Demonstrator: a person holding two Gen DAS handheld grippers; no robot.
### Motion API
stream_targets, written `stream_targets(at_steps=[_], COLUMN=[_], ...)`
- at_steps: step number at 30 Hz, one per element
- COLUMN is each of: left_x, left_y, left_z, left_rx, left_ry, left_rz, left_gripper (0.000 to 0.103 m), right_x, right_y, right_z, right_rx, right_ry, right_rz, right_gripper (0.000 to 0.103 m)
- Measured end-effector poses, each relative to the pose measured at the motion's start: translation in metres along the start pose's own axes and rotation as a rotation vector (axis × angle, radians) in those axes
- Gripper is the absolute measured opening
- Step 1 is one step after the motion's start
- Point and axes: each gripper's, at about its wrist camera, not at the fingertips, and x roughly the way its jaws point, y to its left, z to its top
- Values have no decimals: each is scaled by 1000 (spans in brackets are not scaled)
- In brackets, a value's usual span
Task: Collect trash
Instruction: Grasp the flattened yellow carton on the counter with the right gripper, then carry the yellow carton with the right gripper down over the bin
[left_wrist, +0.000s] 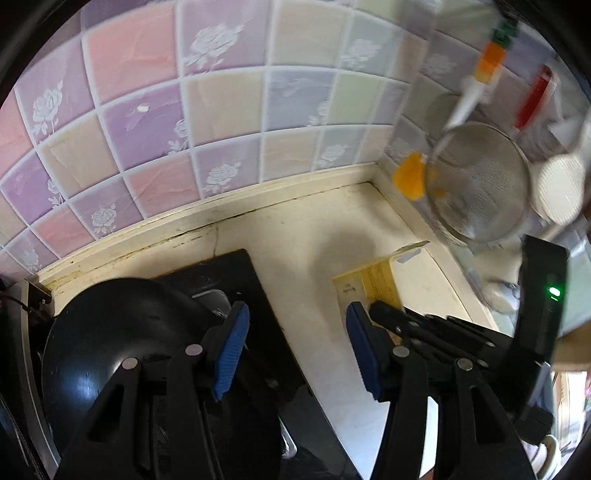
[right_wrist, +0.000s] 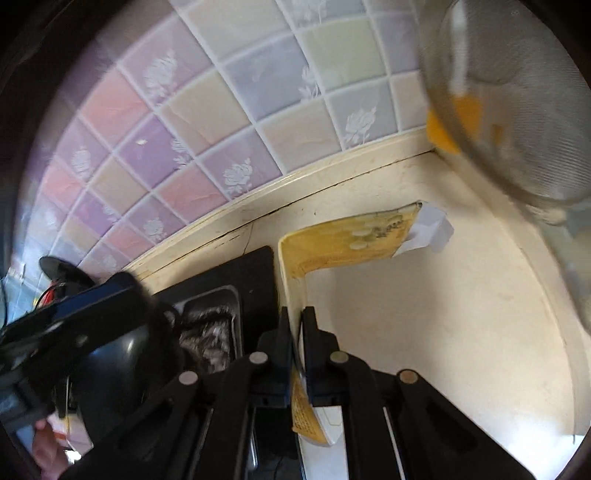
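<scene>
Already the yellow packet (right_wrist: 332, 247) is caught edge-on between the jaws of the right gripper (right_wrist: 298, 321), which are pressed together on its lower strip; from the clamp the packet's long axis runs up toward twelve o'clock, then folds over and stretches toward two o'clock, ending in a torn white flap (right_wrist: 430, 230) above the cream table (right_wrist: 443, 332); a short tail of the same packet hangs below the jaws toward six o'clock; so the trash sits inside the right jaws, not ahead of them, and I judge that hand the one to carry it off

Seen from the left wrist, the left gripper (left_wrist: 295, 336) has its blue pads (left_wrist: 231, 354) standing apart with only bare table between them; the packet (left_wrist: 369, 280) stands at about one o'clock from that gap, just beyond the right-hand pad, with the right gripper's black fingers (left_wrist: 391, 317) reaching in from four o'clock; the left jaws hold nothing

Off at nine o'clock lies a black pan (left_wrist: 122, 332) on the dark stove (right_wrist: 221, 280); a mesh strainer (left_wrist: 480, 188) hangs at two o'clock; neither blocks a lift, though the loose fold could, I think, catch the strainer
</scene>
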Motion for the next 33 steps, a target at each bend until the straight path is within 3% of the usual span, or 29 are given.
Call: stream_targets(at_steps=[6,17,24,33], left_x=[-37,-99,-113,-88], left_y=[-39,-108,-144,-158], left_z=[-38,-163,-246,-334], left_rx=[29,70,72,104], left_ry=[-22,-2,32,92], left_rz=[-25,-65,-87,-74], left_gripper=[53,53,53,53], right_x=[-69,-174,-202,-189], right_y=[-2,-19,-35,-63], right_z=[-45,-170,-248,-337], right_rx=[-34,-79,-99,-54], right_ry=[-40,-39,4,113], right_rz=[32,75,88,78], right_gripper=[5,5,5,5])
